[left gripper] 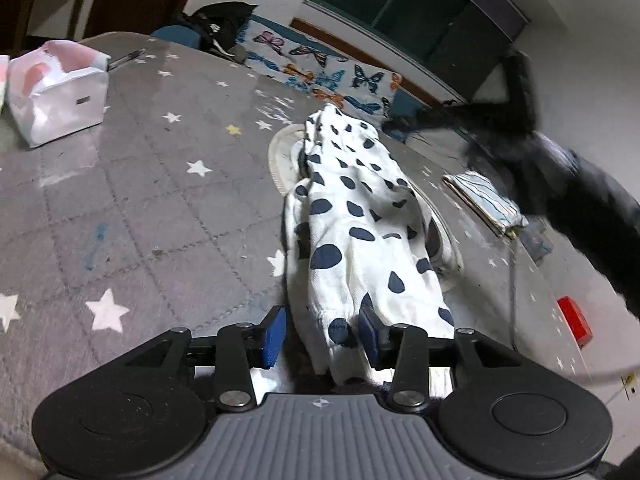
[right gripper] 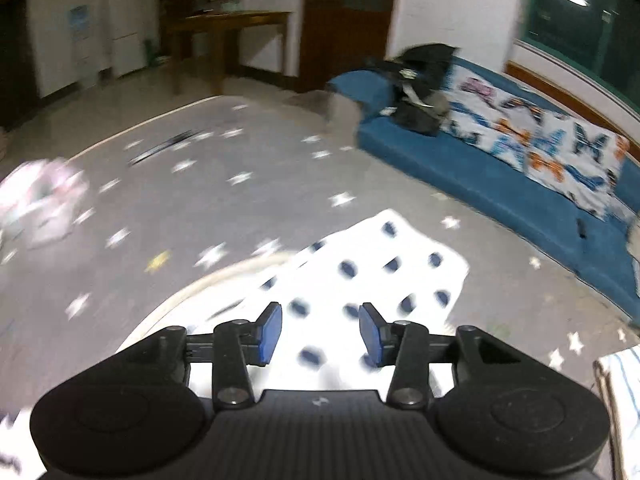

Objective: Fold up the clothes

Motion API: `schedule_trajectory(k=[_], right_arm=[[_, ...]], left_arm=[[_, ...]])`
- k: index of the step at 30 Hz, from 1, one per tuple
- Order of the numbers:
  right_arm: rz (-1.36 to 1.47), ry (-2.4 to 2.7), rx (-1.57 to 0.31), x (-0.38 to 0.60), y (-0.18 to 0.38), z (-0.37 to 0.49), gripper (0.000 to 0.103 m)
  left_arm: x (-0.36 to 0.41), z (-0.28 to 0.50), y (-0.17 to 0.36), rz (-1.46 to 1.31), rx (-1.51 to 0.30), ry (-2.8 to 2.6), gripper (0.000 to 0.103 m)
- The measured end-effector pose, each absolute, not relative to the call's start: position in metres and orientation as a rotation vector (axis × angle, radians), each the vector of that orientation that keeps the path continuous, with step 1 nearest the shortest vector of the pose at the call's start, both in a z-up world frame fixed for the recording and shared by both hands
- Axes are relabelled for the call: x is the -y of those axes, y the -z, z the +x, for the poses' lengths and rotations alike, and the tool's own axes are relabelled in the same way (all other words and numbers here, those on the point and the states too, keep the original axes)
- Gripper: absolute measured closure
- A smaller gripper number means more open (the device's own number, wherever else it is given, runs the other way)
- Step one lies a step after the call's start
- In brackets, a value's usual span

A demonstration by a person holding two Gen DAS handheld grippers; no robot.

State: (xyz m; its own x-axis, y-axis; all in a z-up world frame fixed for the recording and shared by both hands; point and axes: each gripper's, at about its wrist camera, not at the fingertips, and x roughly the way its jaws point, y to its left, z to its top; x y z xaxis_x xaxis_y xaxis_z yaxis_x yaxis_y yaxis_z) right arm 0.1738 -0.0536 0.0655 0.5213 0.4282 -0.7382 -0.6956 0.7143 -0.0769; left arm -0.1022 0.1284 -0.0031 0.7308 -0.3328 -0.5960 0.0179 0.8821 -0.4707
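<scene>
The right wrist view is smeared by motion blur, so the stars on the grey mat (right gripper: 248, 200) and the white-pink bag (right gripper: 40, 204) at far left are hard to make out there. One white garment with dark blue spots (left gripper: 360, 232) is seen lying on the grey star-printed mat (left gripper: 140, 184), stretched from the near edge toward the far side; its near end is bunched between the blue pads of the left gripper (left gripper: 322, 336), whose jaws are spread with the cloth lying loosely between them rather than pinched. Part of a round pale object (left gripper: 280, 152) is hidden beneath the garment, and what it is cannot be told. In the right wrist view the same spotted garment (right gripper: 360, 272) is seen spread flat below the right gripper (right gripper: 320, 334), whose two pads are held apart with nothing clamped; whether they touch the cloth cannot be told. One folded striped cloth (left gripper: 486, 200) lies to the right, cut off at the frame edge in the right wrist view (right gripper: 618, 392). A blurred dark arm (left gripper: 560, 160) crosses the far right. One white-pink bag (left gripper: 56, 92) stands at far left, one red object (left gripper: 574, 320) at near right. One butterfly-print cushion (left gripper: 320, 72) rests on a blue sofa (right gripper: 480, 176), beside a dark heap (right gripper: 420, 92).
</scene>
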Motion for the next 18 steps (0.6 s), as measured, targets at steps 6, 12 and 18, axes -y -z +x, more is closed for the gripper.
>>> schedule_trajectory(k=[6,12,18], right_arm=[[-0.428,-0.878,-0.759,0.069,-0.06,0.085,0.058],[-0.464,-1.056,-0.711,0.076,-0.058,0.006,0.055],[-0.512,-1.216,-0.677,0.058,-0.042,-0.048,0.048]], left_arm=[[-0.124,-0.101,0.0,-0.466,-0.745,0.216,0.078],[-0.126,-0.093,-0.006,-0.507,-0.773,0.226,0.086],[-0.131,-0.081,-0.015,-0.622,-0.788,0.252,0.089]])
